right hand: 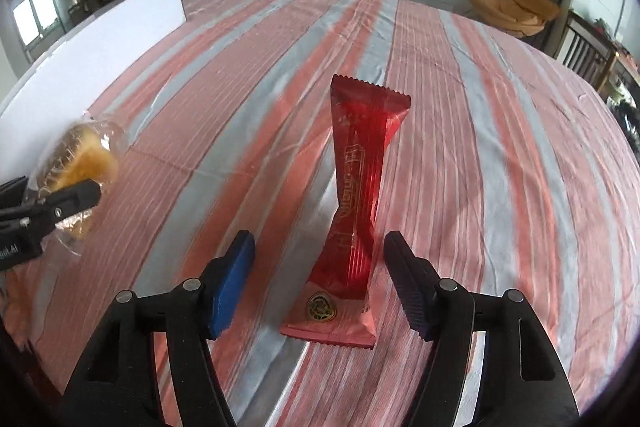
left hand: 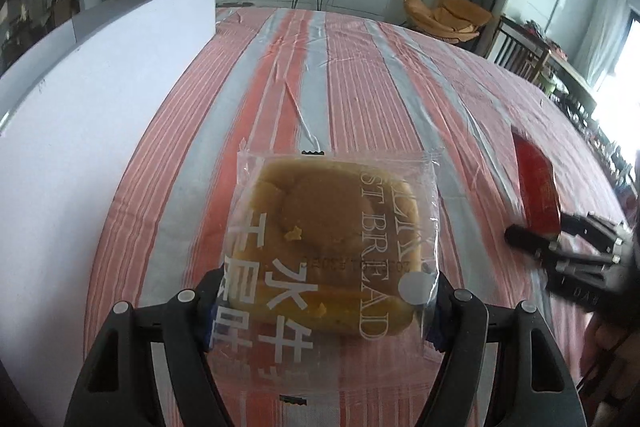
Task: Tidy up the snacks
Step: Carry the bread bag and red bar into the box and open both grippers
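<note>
Bread packet [left hand: 332, 247]: clamped between the fingers of the left tongs [left hand: 324, 311], held off the striped cloth [left hand: 360, 75], white board [left hand: 100, 115] to their left. Red snack packet [right hand: 354, 227]: lying on the cloth between the spread fingers of the right tongs [right hand: 320, 283], neither pad touching. Judged step: bread picked, red packet being approached. Next: close squarely on its twisted middle; foil may slip.

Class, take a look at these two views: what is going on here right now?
A person is sorting snacks on a striped tablecloth with two hand-held grippers. The left gripper is shut on a bagged bread. The right gripper is open, its fingers either side of a red snack pack without touching it. A white board stands along the table's left side.
</note>
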The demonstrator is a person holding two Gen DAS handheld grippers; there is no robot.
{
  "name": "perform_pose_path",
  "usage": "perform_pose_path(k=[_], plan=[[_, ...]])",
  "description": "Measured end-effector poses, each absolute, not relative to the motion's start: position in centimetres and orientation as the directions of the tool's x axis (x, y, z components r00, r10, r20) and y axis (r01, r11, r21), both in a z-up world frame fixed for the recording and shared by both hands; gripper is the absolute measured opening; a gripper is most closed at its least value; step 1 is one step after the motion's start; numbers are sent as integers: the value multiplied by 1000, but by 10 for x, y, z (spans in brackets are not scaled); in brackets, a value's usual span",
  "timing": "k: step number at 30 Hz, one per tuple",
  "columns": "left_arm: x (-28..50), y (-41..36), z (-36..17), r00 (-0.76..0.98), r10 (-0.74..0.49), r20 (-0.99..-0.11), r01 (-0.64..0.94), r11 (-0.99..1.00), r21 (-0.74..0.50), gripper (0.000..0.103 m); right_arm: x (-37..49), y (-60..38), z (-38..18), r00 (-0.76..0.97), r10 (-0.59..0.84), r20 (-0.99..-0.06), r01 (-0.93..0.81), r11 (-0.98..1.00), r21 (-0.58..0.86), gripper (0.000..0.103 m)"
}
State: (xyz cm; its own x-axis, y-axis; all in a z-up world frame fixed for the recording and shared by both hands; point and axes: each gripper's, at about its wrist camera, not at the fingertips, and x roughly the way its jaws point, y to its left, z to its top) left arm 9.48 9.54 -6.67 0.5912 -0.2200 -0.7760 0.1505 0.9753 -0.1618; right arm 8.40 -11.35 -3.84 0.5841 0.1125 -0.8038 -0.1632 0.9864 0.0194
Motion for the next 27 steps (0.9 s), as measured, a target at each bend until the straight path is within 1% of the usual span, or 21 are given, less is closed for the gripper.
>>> perform_pose_path(k=[1, 2, 6, 8, 13, 15, 17, 19, 22, 23, 25, 27], plan=[[93, 95, -66, 591, -220, -776, 153, 975, -160, 73, 84, -119, -34, 581, 126, -804, -151, 987, 46, 17], [91, 96, -65, 587, -228, -777, 151, 974, -171, 73, 85, -125, -32, 568, 160, -807, -144, 985, 94, 14], [87, 100, -47, 578, -291, -762, 161, 956, -244, 73, 83, -147, -12, 563, 286, -775, -141, 958, 251, 12], [82, 101, -25, 593, -324, -737, 182, 946, -269, 73, 83, -149, 2, 570, 343, -747, -163, 938, 306, 12], [66, 115, 30, 649, -370, -664, 214, 927, -307, 73, 82, -133, 52, 595, 443, -671, -251, 895, 368, 12], [56, 135, 55, 679, -382, -627, 209, 919, -334, 73, 82, -112, 76, 598, 486, -637, -306, 873, 379, 12], [49, 157, 73, 709, -368, -602, 192, 921, -338, 73, 75, -86, 90, 588, 529, -612, -359, 849, 389, 12], [45, 190, 93, 748, -313, -585, 143, 937, -318, 73, 79, -53, 111, 558, 594, -580, -429, 804, 411, 12], [44, 242, 111, 794, -180, -581, 31, 966, -256, 74, 89, 8, 138, 491, 680, -544, -536, 729, 427, 12], [45, 263, 113, 799, -117, -590, -26, 973, -228, 74, 90, 27, 143, 467, 702, -538, -562, 705, 433, 12], [49, 297, 111, 793, -36, -608, -109, 974, -200, 74, 95, 75, 152, 405, 743, -533, -619, 652, 438, 12], [54, 328, 102, 769, 39, -638, -195, 965, -176, 74, 96, 109, 151, 380, 746, -546, -651, 635, 415, 12]])
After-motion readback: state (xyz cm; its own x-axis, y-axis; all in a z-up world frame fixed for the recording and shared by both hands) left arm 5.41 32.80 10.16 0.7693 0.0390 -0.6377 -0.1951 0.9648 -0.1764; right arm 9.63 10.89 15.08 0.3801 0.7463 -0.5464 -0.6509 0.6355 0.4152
